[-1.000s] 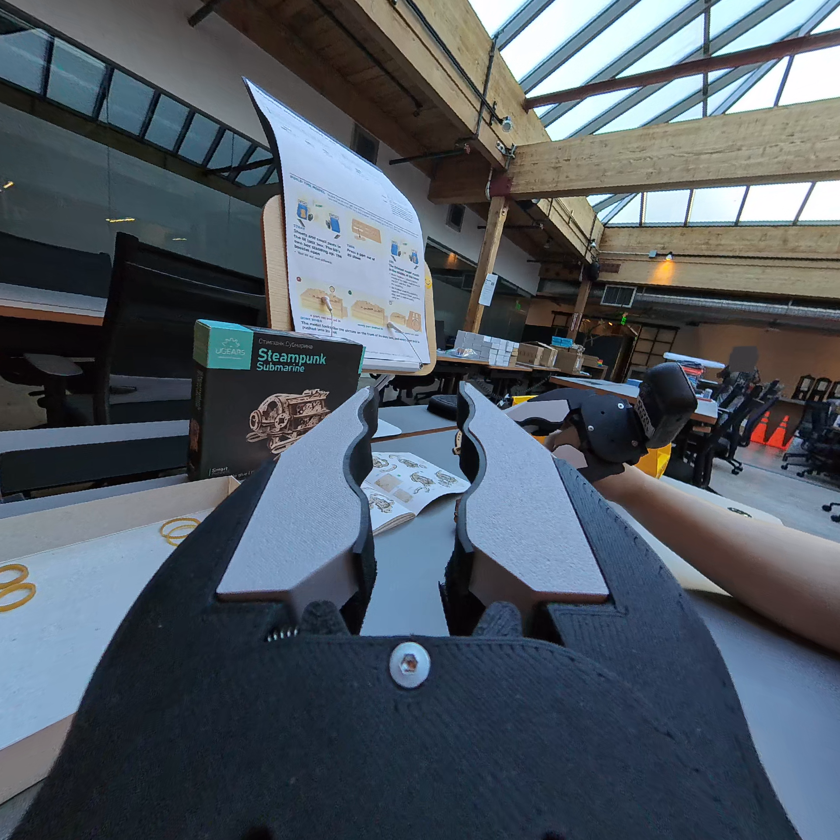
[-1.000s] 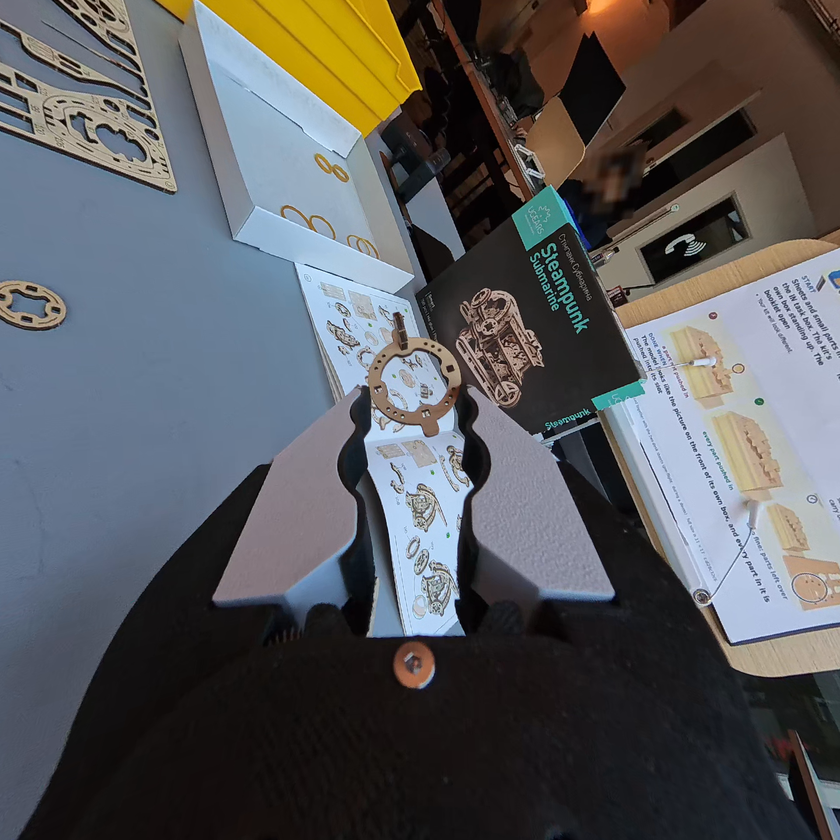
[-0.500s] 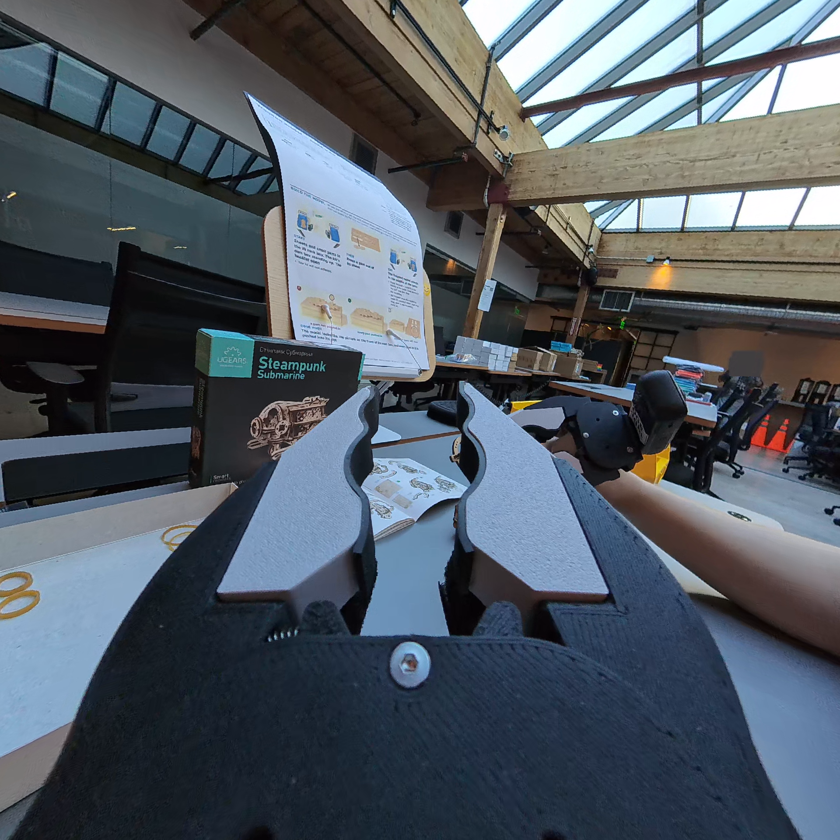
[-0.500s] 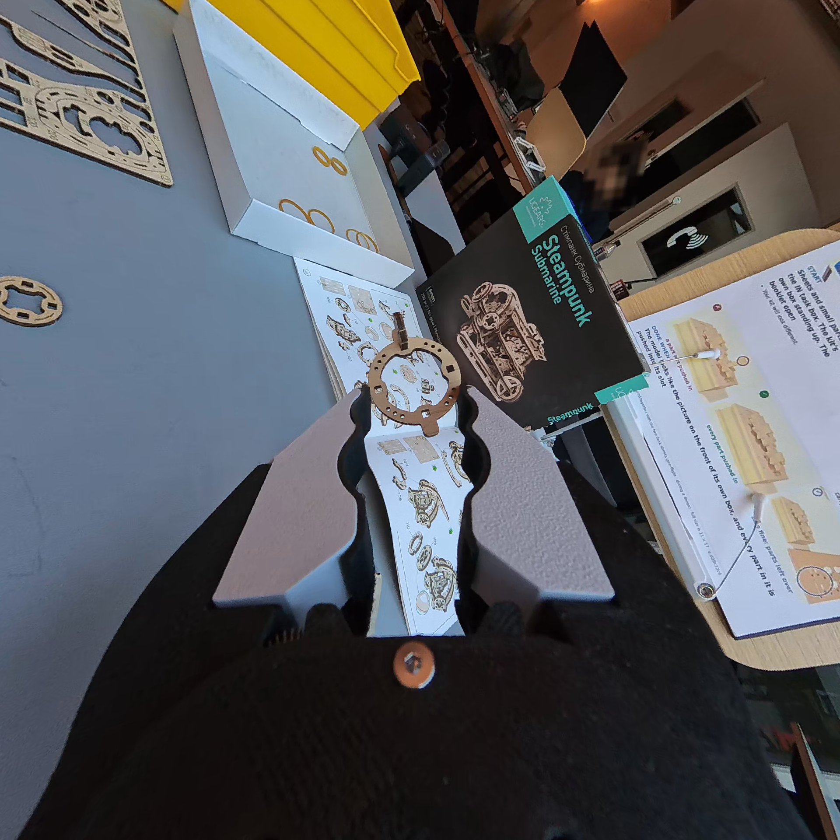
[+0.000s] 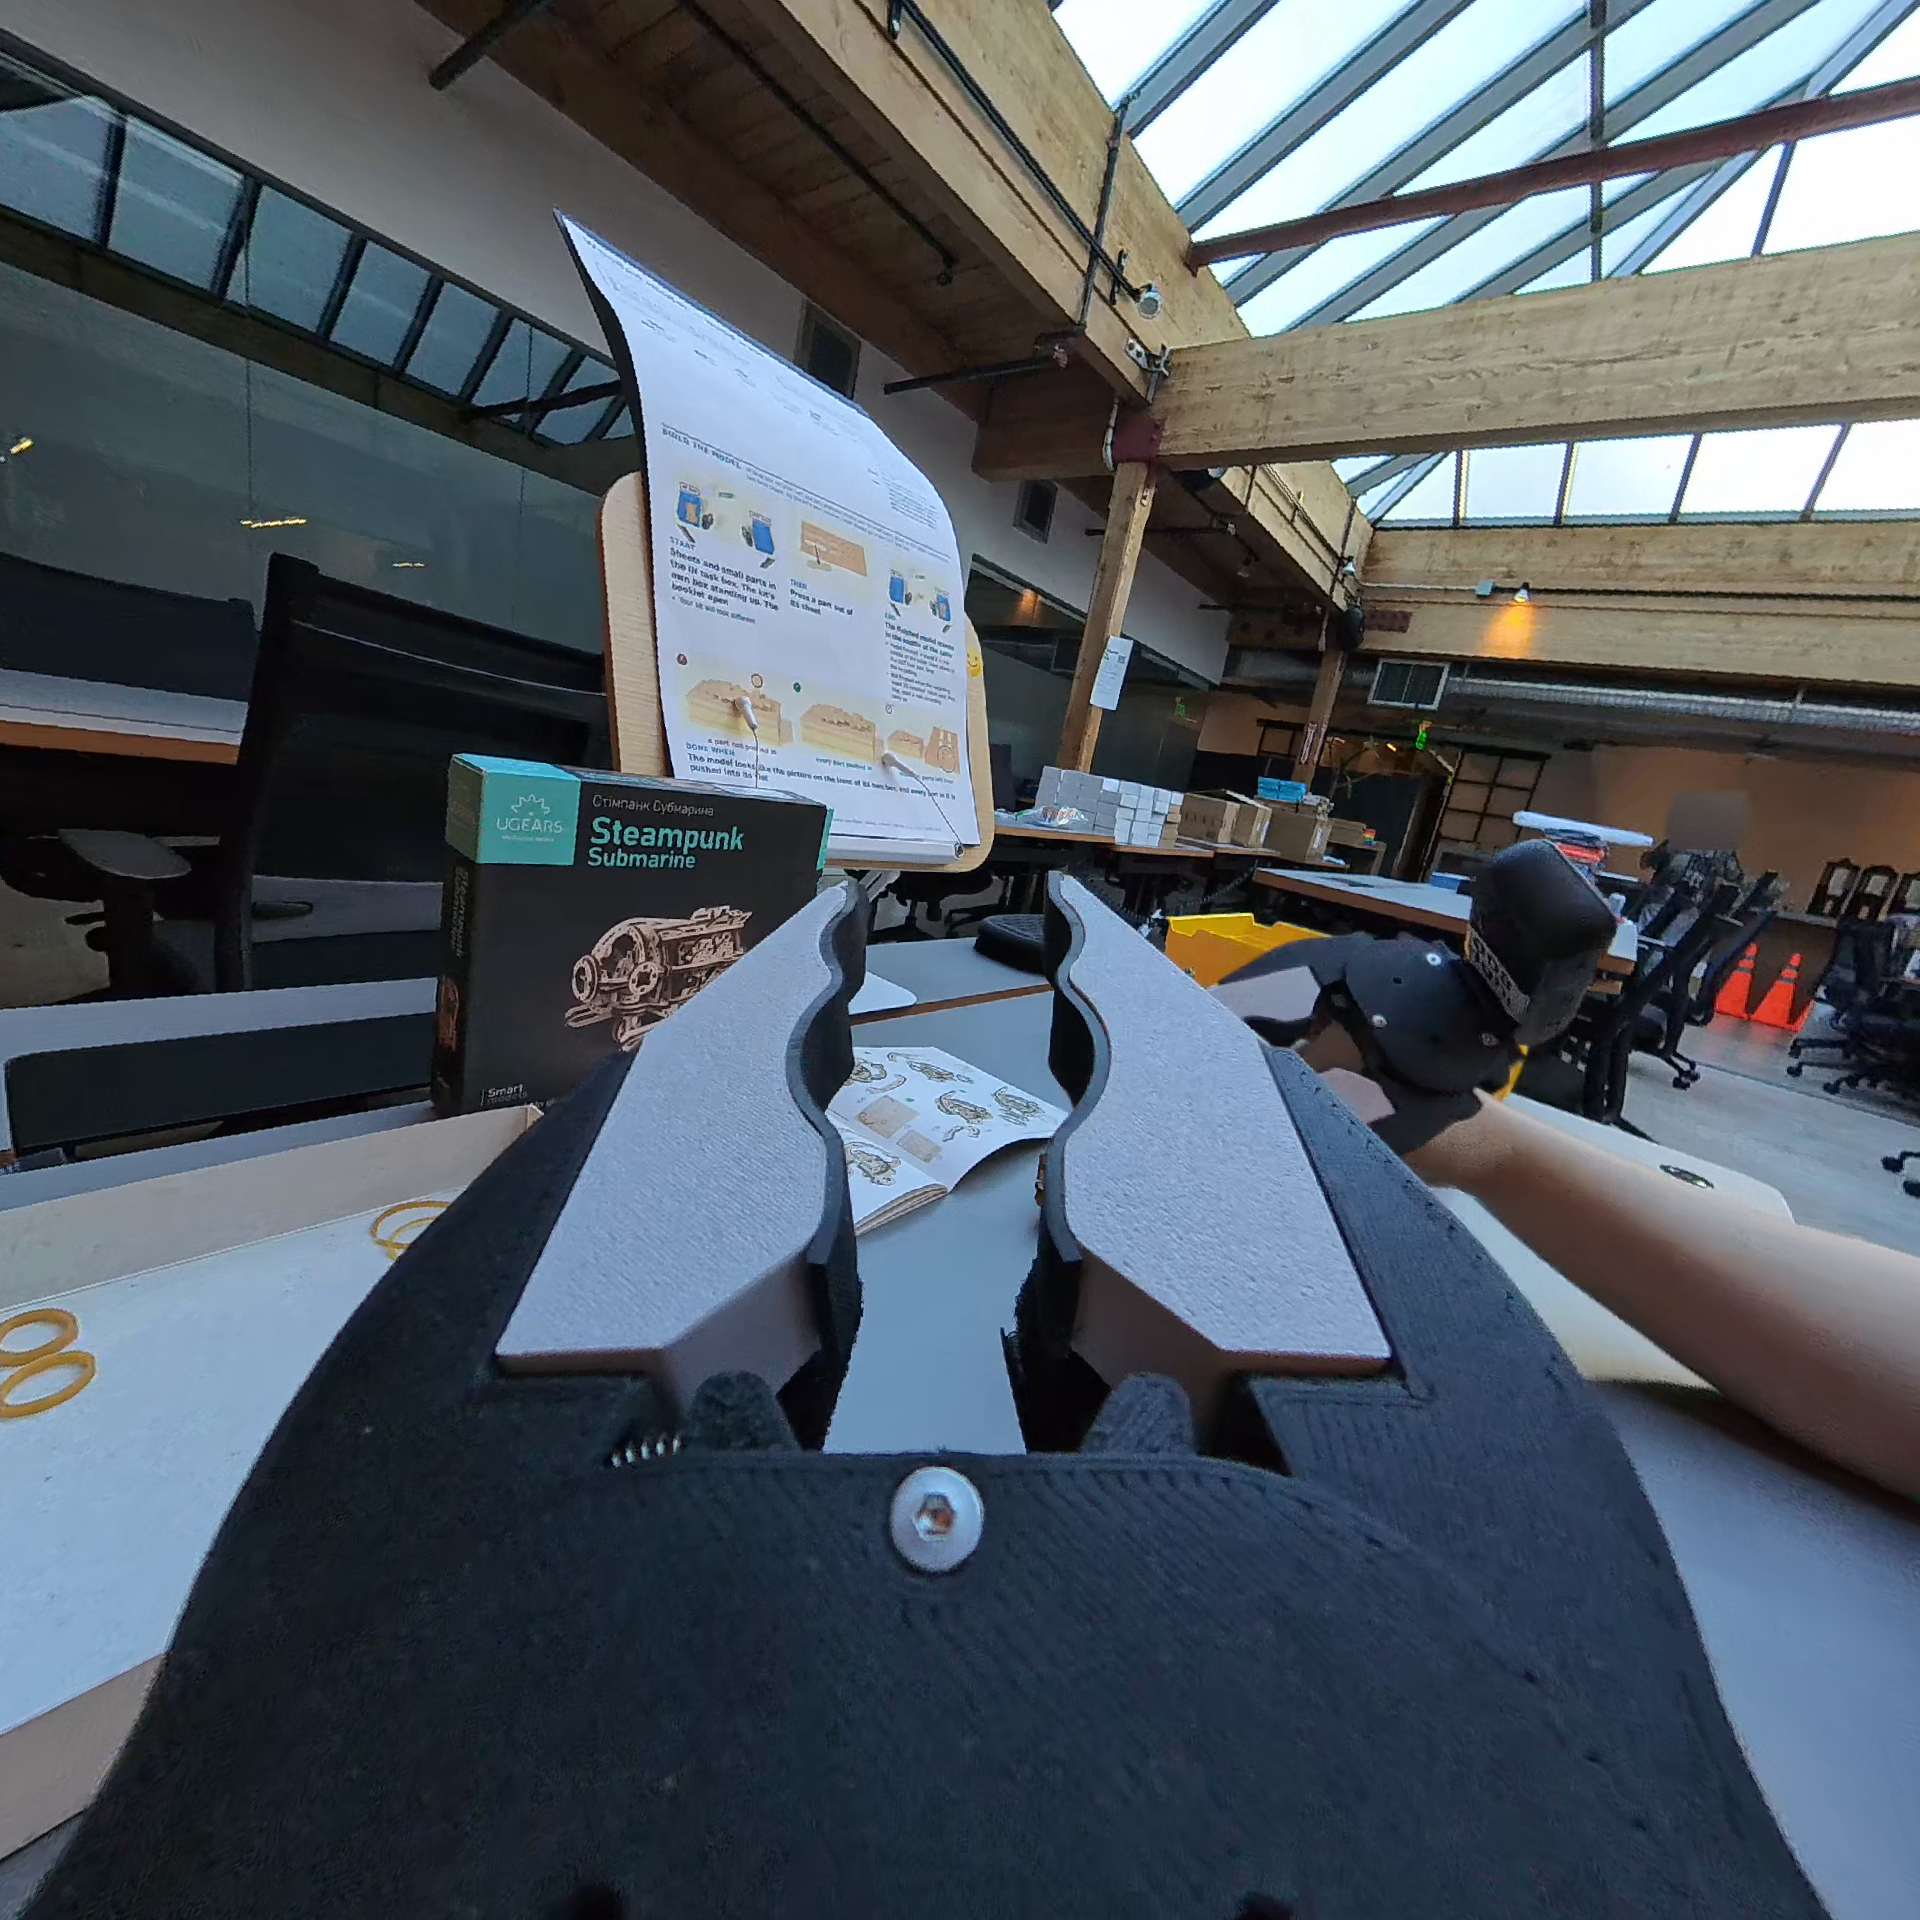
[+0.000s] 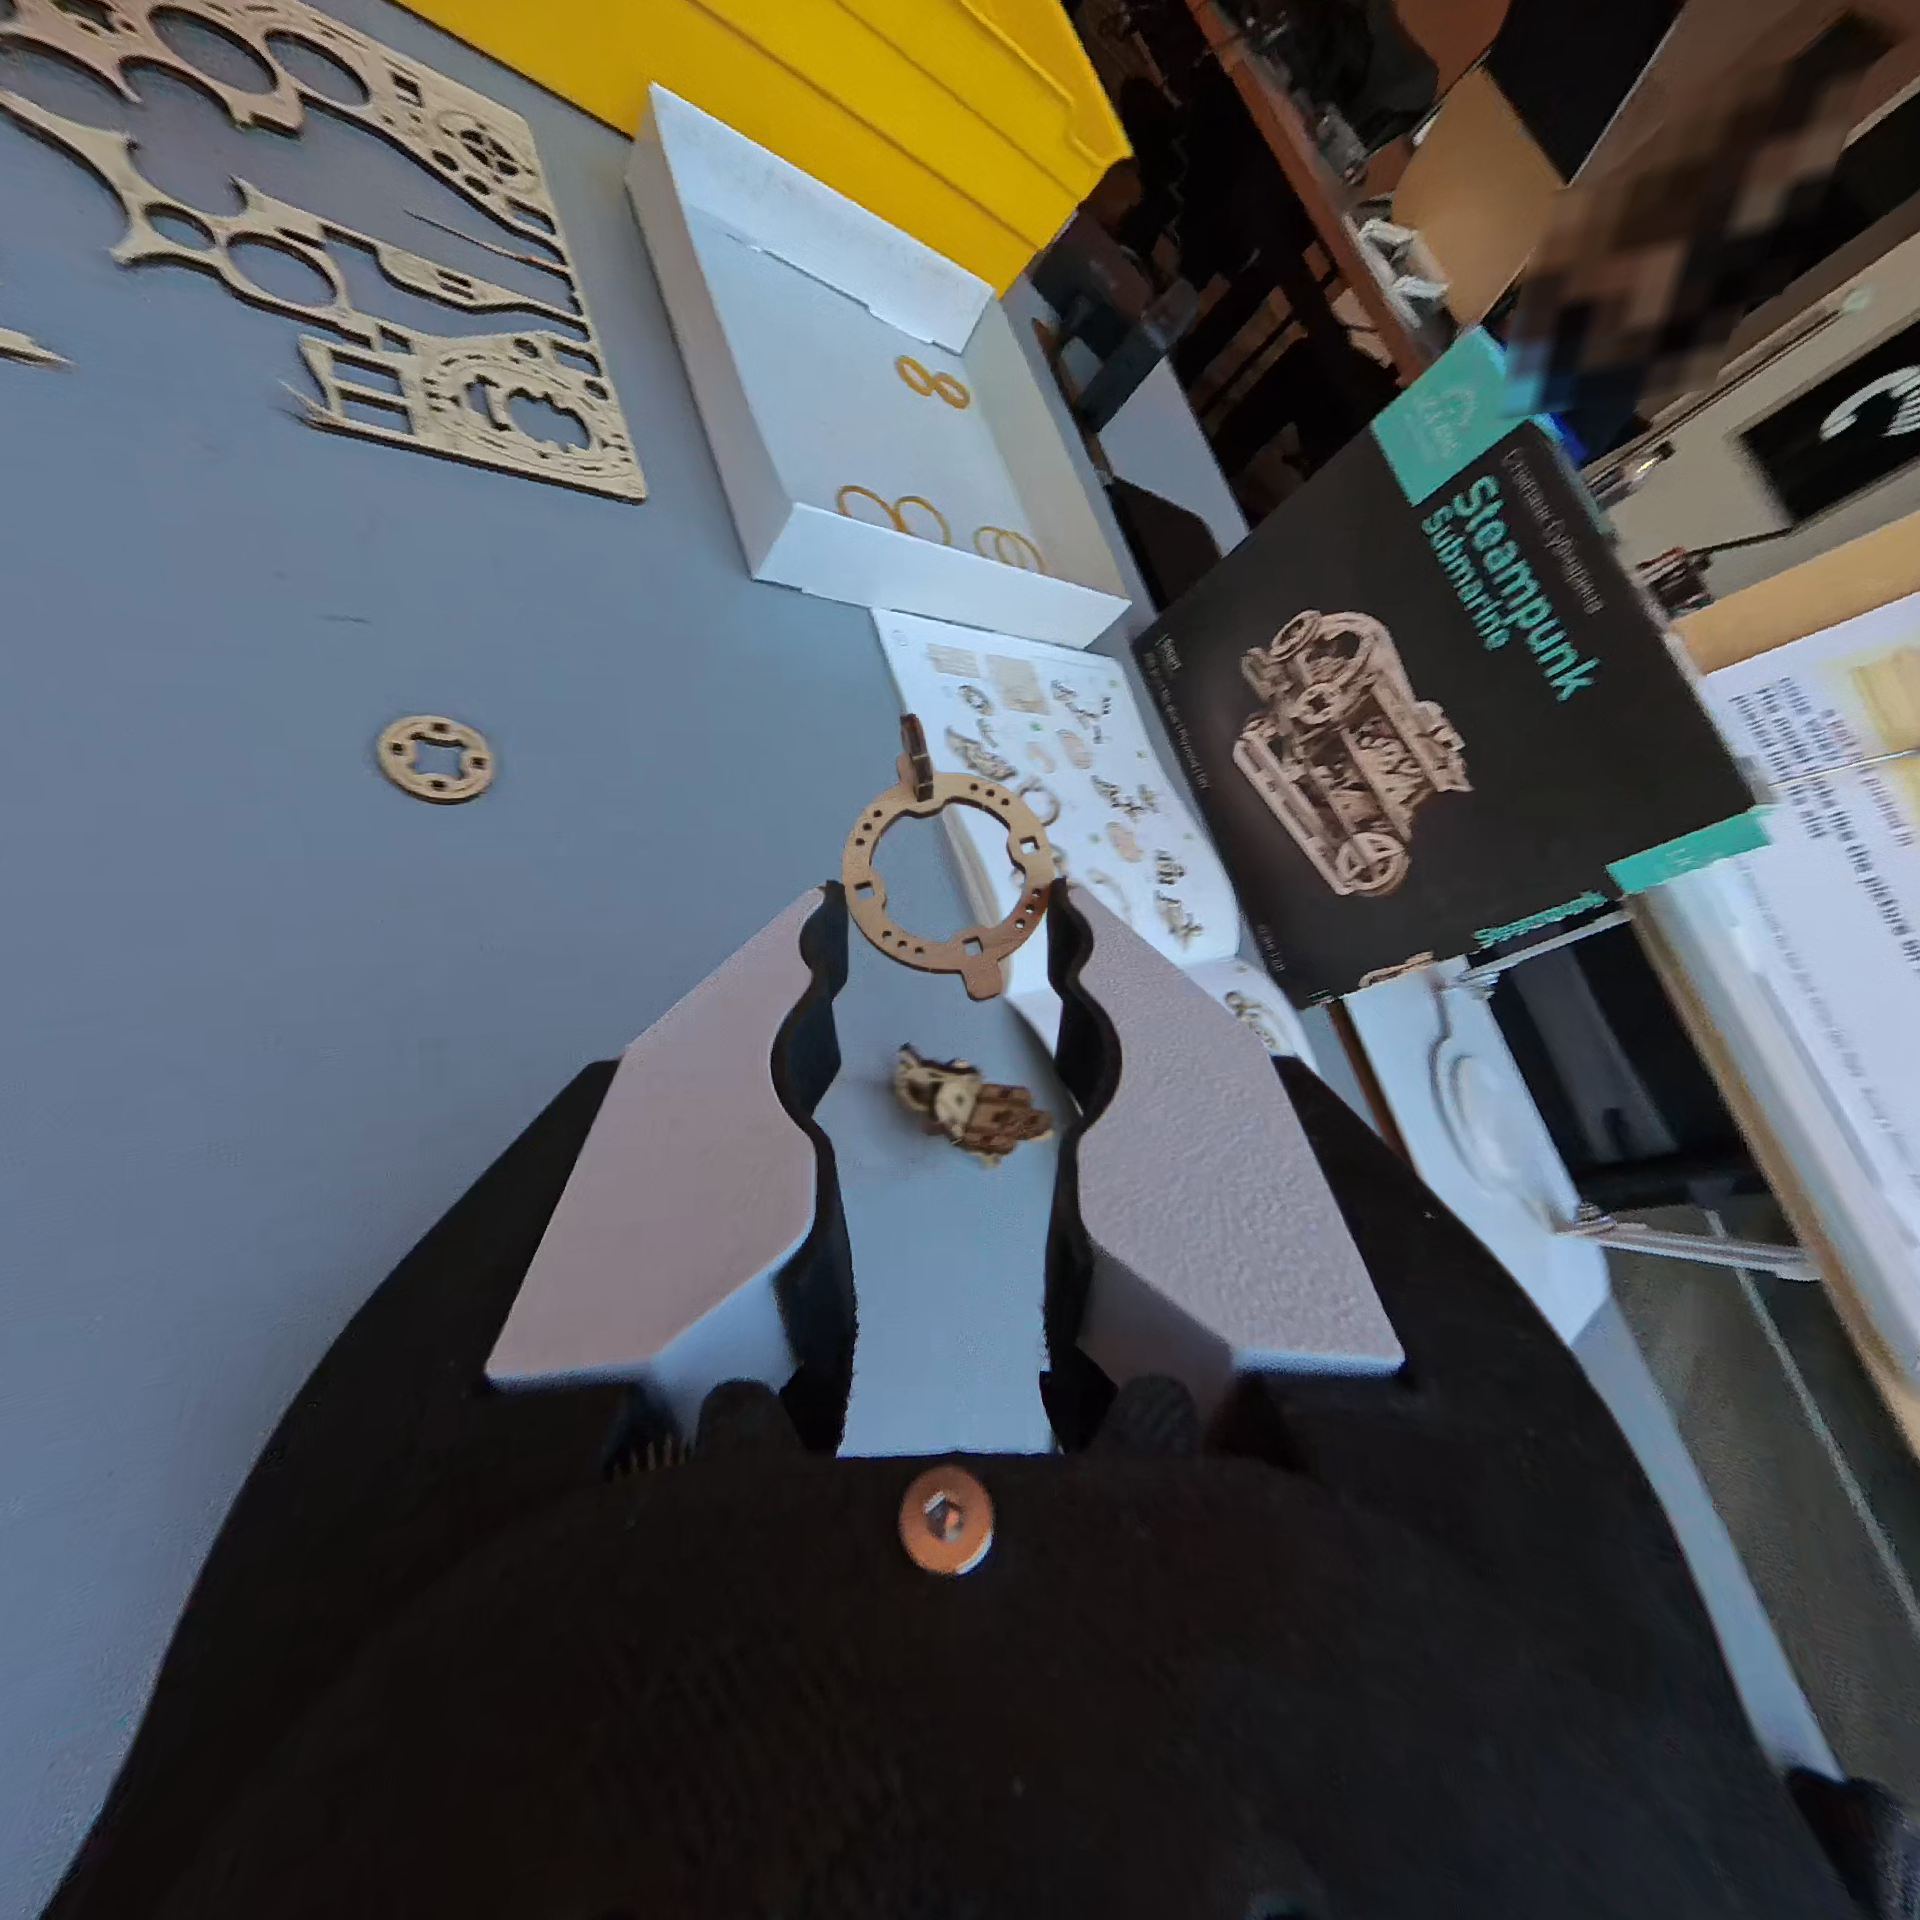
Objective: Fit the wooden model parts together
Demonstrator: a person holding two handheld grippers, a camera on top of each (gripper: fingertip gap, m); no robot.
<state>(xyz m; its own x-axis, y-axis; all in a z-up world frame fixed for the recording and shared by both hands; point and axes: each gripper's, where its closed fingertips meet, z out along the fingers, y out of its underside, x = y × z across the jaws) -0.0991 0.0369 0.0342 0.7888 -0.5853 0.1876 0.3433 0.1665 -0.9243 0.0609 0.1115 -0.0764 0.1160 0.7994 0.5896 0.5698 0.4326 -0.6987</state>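
The grey desk (image 6: 260, 935) carries a white tray (image 6: 831, 374) at its far edge, a cut-out wooden sheet (image 6: 457, 405), a dark kit box (image 6: 1444, 727) and an open booklet (image 6: 1049, 748). The left gripper (image 5: 951, 935) stands open and empty above the desk. The right gripper (image 6: 945, 904) clamps a wooden ring part (image 6: 935, 883) at its fingertips, above a small wooden subassembly (image 6: 971, 1112) lying near the booklet. A small wooden disc (image 6: 434, 758) lies apart.

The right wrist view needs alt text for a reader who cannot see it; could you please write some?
The right gripper holds a wooden ring between its fingers above a grey table. A small wooden assembly lies below, with an open booklet and dark box beyond.
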